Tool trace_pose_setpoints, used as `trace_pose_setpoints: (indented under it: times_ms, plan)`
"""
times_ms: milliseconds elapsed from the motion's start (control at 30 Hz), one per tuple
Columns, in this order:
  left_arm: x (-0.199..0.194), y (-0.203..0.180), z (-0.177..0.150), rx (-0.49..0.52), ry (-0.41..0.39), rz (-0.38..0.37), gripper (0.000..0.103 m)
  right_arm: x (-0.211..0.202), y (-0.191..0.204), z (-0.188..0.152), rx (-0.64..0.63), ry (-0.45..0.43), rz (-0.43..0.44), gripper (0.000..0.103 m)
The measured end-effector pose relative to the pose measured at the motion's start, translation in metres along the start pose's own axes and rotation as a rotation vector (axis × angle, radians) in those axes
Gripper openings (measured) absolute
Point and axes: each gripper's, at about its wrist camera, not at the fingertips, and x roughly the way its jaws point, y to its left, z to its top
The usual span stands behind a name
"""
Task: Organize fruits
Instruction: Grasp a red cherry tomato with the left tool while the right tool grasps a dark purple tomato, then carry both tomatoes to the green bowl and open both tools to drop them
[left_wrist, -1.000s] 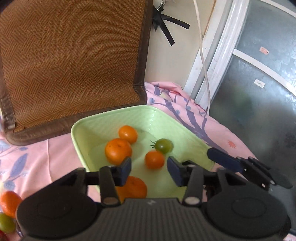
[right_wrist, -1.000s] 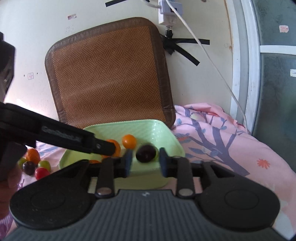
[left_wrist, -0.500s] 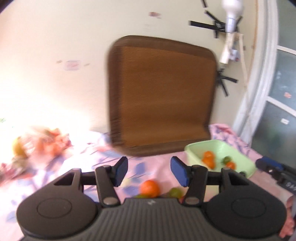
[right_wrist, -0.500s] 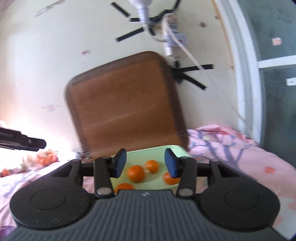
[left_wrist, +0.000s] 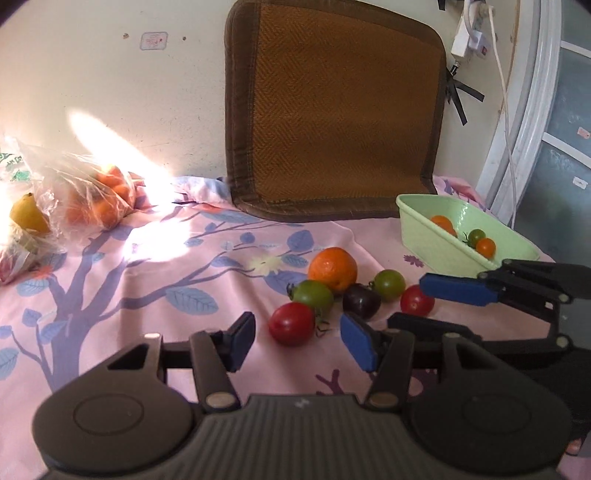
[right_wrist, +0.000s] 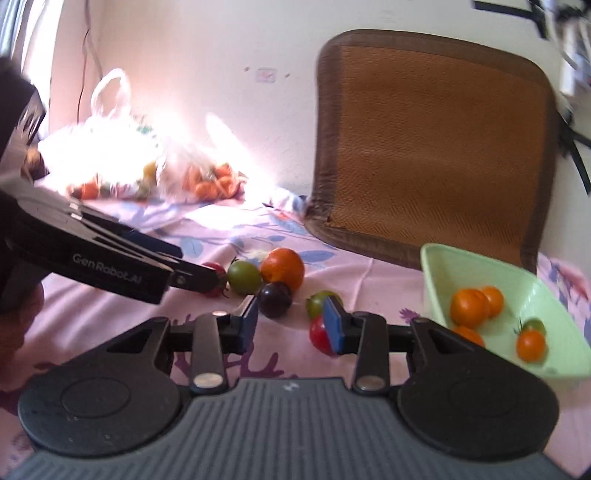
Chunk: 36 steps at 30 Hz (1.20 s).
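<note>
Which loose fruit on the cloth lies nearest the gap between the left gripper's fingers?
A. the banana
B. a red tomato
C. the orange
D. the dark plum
B. In the left wrist view a red tomato sits just ahead of the open left gripper, while the orange and the dark plum lie farther back in the cluster and the banana is far off by the bags.

Both tools are matte black plastic with a ribbed grey-black housing along the bottom of the frame, flanked by two round discs; the left claw (left_wrist: 297, 341) and right claw (right_wrist: 290, 323) carry blue pads on black fingers, each pivoting on a silver screw; white "GenRobot.AI" lettering marks the arm at middle left of the right-wrist view; reddish skin shows at that frame's left edge.
</note>
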Motion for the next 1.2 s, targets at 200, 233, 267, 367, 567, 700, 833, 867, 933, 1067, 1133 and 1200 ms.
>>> trace_pose_setpoints:
  times_ms: [200,233,267,367,567,700,833,867,933,1067,1133,1200]
  plan:
    - [0.01,0.004,-0.001,-0.019,0.028,-0.019,0.037,0.02,0.01,0.004,-0.071,0.027,0.022,0.042]
    - [0.009,0.005,-0.001,-0.026,0.025,-0.023,0.036,0.024,0.01,0.004,-0.077,0.033,0.024,0.042]
    - [0.007,0.006,-0.001,-0.027,0.024,-0.02,0.032,0.029,0.011,0.004,-0.084,0.048,0.025,0.042]
    - [0.0,0.004,-0.005,-0.021,0.026,-0.014,0.031,0.034,0.012,0.005,-0.082,0.071,0.025,0.029]
    - [-0.027,-0.01,-0.017,-0.03,0.008,-0.053,0.031,0.0,0.003,-0.006,0.008,0.03,-0.002,0.028]
    - [-0.04,-0.034,-0.028,-0.014,0.006,-0.11,0.031,-0.047,-0.011,-0.026,0.139,0.0,-0.024,0.028]
    - [-0.04,-0.066,-0.038,0.042,0.018,-0.156,0.031,-0.084,-0.03,-0.052,0.256,0.01,-0.082,0.028]
    - [-0.039,-0.077,-0.041,0.064,0.019,-0.159,0.031,-0.091,-0.033,-0.058,0.271,0.015,-0.098,0.028]
    - [-0.035,-0.091,-0.045,0.091,0.028,-0.168,0.031,-0.101,-0.038,-0.067,0.287,0.025,-0.125,0.028]
    - [-0.029,-0.112,-0.051,0.121,0.047,-0.166,0.031,-0.106,-0.044,-0.081,0.316,0.046,-0.141,0.028]
    - [-0.029,-0.117,-0.054,0.137,0.037,-0.143,0.032,-0.106,-0.047,-0.085,0.326,0.052,-0.135,0.029]
    - [-0.029,-0.117,-0.054,0.136,0.037,-0.122,0.034,-0.106,-0.047,-0.086,0.329,0.05,-0.13,0.03]
